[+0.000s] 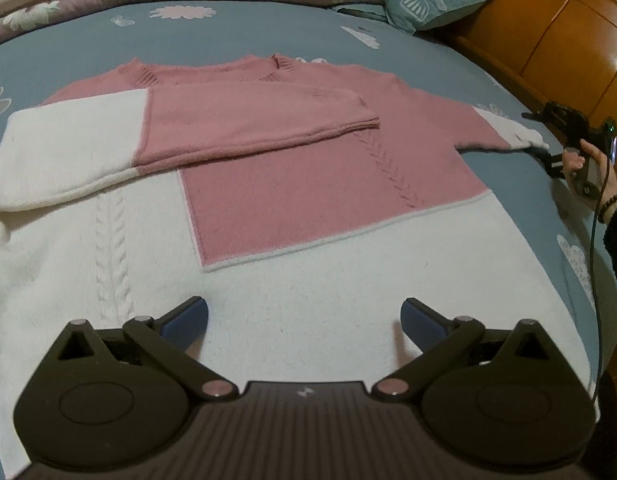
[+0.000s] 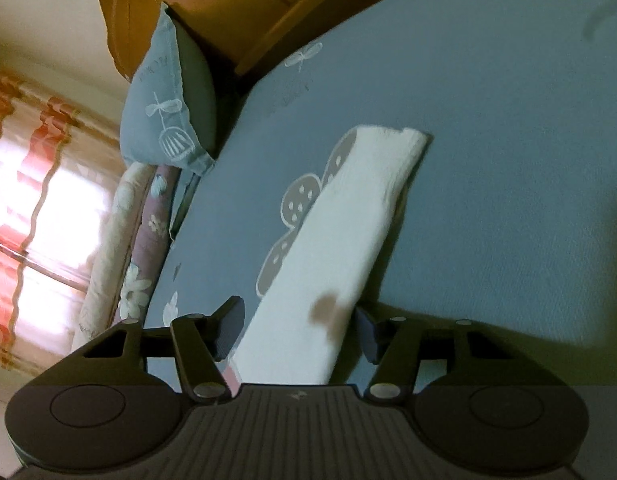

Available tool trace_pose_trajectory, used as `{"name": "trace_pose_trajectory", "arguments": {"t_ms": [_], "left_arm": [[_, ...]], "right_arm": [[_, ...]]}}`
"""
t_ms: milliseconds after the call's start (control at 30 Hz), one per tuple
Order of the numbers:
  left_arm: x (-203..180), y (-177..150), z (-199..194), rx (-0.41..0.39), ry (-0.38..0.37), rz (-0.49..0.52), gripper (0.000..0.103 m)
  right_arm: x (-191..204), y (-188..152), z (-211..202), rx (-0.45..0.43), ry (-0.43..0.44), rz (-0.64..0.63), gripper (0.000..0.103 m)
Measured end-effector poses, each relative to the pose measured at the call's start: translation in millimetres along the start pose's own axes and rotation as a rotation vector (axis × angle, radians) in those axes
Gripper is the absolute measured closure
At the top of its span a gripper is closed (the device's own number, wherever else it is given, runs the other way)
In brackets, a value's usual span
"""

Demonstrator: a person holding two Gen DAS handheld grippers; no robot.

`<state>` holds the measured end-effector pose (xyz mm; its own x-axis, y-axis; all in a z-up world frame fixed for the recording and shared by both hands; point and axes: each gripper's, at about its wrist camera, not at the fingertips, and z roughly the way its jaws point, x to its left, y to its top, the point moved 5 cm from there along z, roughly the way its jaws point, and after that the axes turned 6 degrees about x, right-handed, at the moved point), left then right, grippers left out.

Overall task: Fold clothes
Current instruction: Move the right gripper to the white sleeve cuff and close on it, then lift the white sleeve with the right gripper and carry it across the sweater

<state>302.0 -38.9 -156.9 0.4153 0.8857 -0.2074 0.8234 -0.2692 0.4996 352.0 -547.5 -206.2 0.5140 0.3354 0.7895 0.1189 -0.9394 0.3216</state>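
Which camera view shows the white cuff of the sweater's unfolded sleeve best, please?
The right wrist view: the white cuff fills its centre, lying between the right gripper's open jaws. The left wrist view shows it only small at the far right edge, beside that gripper.

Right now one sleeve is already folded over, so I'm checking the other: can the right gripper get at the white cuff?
Probably yes: the white cuff lies flat on the bedsheet between the right gripper's open fingers, with nothing covering it.
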Motion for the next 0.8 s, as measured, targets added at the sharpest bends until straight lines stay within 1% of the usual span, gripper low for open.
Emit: {"name": "trace_pose_trajectory", "arguments": {"t_ms": [333,400,433,467,500,533,567,667,800], "left_arm": [[1,1,0,-0.003,-0.01,-0.005,0.001],[2,1,1,-0.004,-0.008,-0.003,0.001],[2,1,1,-0.006,-0.007,-0.003,0.001],[1,1,1,-0.006,-0.004,-0.003,0.001],[1,1,1,-0.007,-0.001,0.0,0.001],[1,1,2,-0.008,0.001,0.004,0.001],[0,1,2,-0.008,0.003,0.007,0.001],[0,1,2,-0.009,0.005,0.011,0.001],[0,0,2,-0.016,0.005,0.019,0.001]], "right_arm": [[6,20,17,-0.014,-0.03,-0.067,0.041],[6,22,19,-0.012,-0.041,-0.078,0.046],[5,22,19,-0.01,-0.049,-0.081,0.052],[3,22,18,-0.009,-0.057,-0.082,0.062],[0,22,17,-0.008,-0.067,-0.081,0.068],[-4,22,15,-0.007,-0.077,-0.078,0.083],[-9,22,14,-0.002,-0.089,-0.071,0.096],[-14,23,13,0.01,-0.073,-0.071,0.096],[-1,17,13,0.014,-0.15,-0.138,0.094]]}}
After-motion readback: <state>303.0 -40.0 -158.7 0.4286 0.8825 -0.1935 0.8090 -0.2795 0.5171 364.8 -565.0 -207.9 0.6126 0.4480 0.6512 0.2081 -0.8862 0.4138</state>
